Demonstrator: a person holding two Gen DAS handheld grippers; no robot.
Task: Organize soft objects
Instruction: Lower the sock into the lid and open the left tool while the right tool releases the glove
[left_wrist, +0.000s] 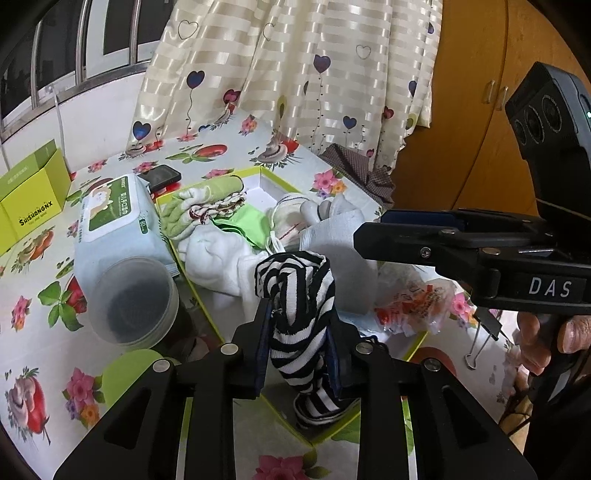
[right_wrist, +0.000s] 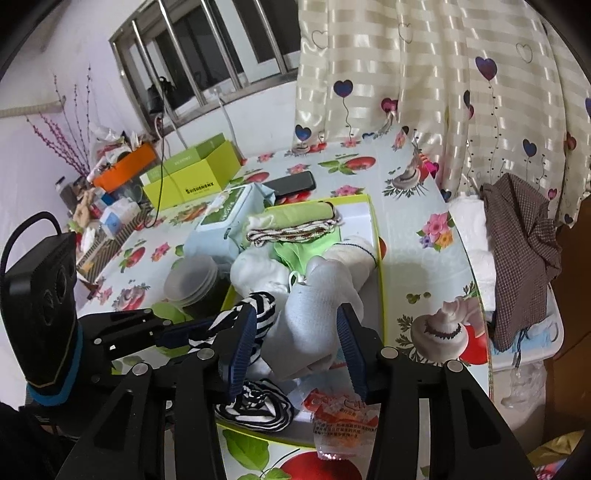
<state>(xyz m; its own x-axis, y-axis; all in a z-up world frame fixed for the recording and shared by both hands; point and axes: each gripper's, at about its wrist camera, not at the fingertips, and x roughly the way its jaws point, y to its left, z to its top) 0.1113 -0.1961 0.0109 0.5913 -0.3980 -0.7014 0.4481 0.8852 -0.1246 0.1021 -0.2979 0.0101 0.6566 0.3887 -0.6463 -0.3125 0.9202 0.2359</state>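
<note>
My left gripper is clamped on a black-and-white striped sock, bunched above the green-rimmed box of white socks and a folded green towel. My right gripper hangs at the right — its jaws I can't judge from here.

Crowded tray, open table only on my right.

The shallow yellow-rimmed cardboard tray is packed with white socks, leaving bare floor only at its far corner. On my left, a blue wet-wipes pack and a stack of translucent plastic cups press against the tray's rim, blocking that side. My left gripper crosses the near-left edge. The flowered tablecloth right of the tray lies open up to the brown checked cloth.
</note>
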